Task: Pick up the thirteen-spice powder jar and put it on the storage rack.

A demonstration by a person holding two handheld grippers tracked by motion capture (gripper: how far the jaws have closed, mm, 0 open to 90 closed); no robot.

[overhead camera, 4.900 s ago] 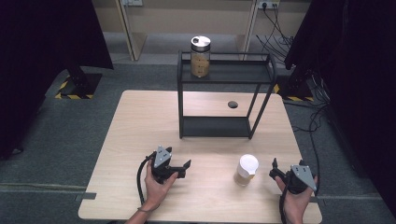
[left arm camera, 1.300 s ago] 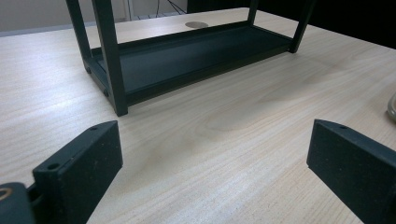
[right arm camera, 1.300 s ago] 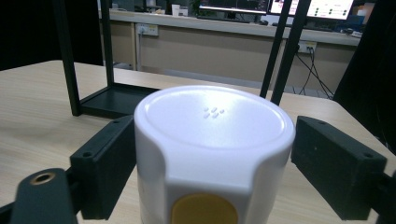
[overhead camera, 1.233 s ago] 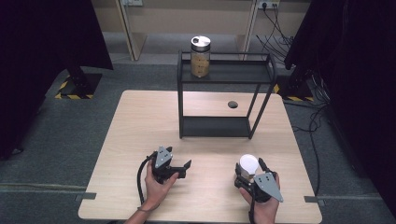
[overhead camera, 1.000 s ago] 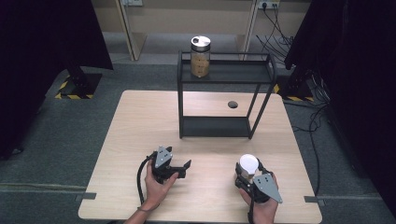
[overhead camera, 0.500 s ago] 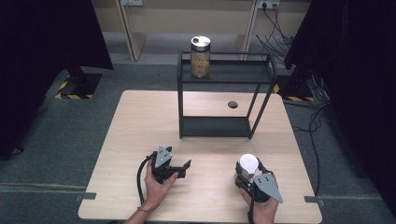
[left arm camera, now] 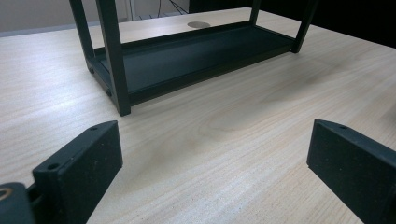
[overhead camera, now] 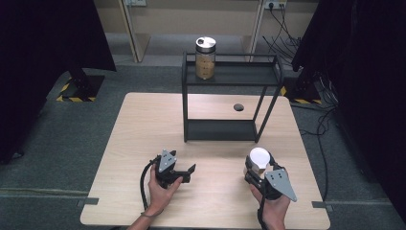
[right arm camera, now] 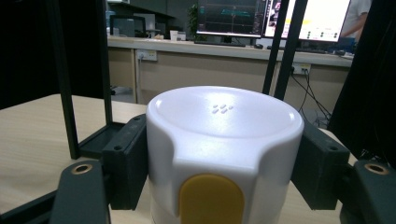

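A white-lidded container [overhead camera: 259,158] with a yellow tab on its side [right arm camera: 224,116] is at the table's front right, and my right gripper [overhead camera: 258,167] is shut on it. Both black pads [right arm camera: 126,158] press the sides of the lid, and the container looks slightly lifted off the wood. My left gripper [overhead camera: 187,173] rests at the front centre-left, held by a hand and pointing right. Its jaws stand wide open over bare wood [left arm camera: 212,158] with nothing between them.
A black two-tier rack [overhead camera: 230,129] stands at the back middle of the table [overhead camera: 143,124]. A glass jar with a silver lid [overhead camera: 205,58] sits on its top shelf. A dark round grommet [overhead camera: 238,107] lies under the rack.
My right gripper came in from the table's right edge to the white-lidded container, closed on its lid and has just raised it a little. The left gripper has stayed put.
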